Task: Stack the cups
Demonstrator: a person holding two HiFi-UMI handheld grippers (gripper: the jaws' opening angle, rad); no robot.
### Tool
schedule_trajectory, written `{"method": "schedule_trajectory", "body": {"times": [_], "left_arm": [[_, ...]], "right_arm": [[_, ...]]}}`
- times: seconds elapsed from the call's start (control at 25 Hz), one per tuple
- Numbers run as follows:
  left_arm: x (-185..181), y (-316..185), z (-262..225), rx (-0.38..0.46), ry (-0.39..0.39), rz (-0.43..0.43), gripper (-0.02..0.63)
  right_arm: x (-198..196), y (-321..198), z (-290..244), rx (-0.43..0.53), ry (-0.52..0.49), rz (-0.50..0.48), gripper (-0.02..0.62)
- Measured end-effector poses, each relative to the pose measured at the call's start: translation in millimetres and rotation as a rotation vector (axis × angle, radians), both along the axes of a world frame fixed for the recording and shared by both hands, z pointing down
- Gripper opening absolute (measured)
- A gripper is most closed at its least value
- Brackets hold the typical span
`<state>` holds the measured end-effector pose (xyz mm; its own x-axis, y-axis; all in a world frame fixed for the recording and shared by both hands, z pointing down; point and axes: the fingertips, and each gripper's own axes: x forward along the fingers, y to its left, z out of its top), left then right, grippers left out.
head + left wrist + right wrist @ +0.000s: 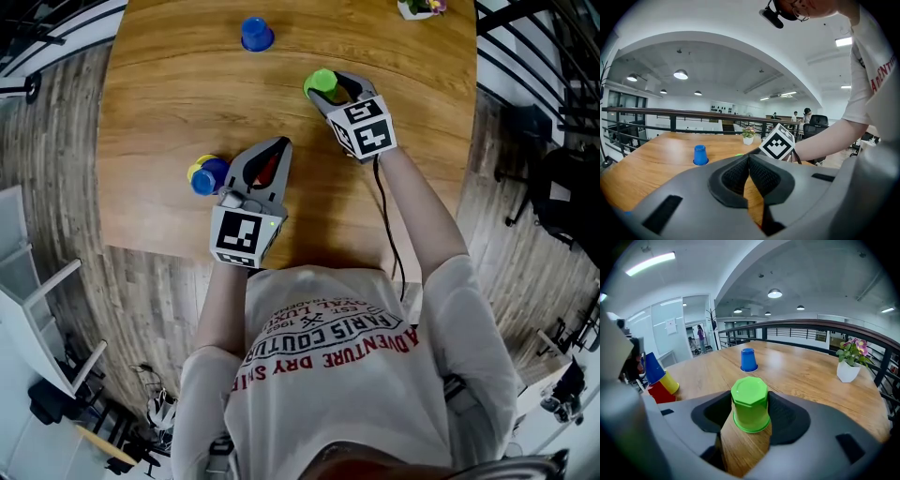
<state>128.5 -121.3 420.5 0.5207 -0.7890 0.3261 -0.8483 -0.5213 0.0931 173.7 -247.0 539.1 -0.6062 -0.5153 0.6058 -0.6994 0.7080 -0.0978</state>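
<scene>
A green cup stands upside down on the wooden table. My right gripper is around it. In the right gripper view the green cup sits between the pads, which touch both of its sides. A blue cup stands upside down farther back, also seen as the blue cup straight ahead of the right gripper and as the blue cup. A nested yellow and blue pair lies on its side, left of my left gripper. The left gripper is shut and holds nothing.
A small potted plant stands at the table's far right corner. The table's near edge runs just under the left gripper. A railing lies beyond the table. The nested pair shows at the right gripper view's left, with something red under it.
</scene>
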Motion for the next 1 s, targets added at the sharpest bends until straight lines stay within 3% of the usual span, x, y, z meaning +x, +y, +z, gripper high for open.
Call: {"method": "schedule_trajectory", "body": {"times": [0.44, 0.56, 1.0], "left_arm": [[-2.9, 23.6, -26.7, 0.058, 0.001, 0.038, 0.017], [-12.9, 37.8, -37.8, 0.07, 0.02, 0.048, 0.017], [-59.4, 93.4, -55.5, 0.103, -0.032, 0.083, 0.017]], "right_arm": [[9.1, 61.0, -47.2, 0.048, 0.012, -0.013, 0.256], [0.9, 85.1, -65.5, 0.063, 0.003, -0.032, 0.255], [-47.1, 161.9, -102.4, 0.064, -0.046, -0.073, 0.256]]}}
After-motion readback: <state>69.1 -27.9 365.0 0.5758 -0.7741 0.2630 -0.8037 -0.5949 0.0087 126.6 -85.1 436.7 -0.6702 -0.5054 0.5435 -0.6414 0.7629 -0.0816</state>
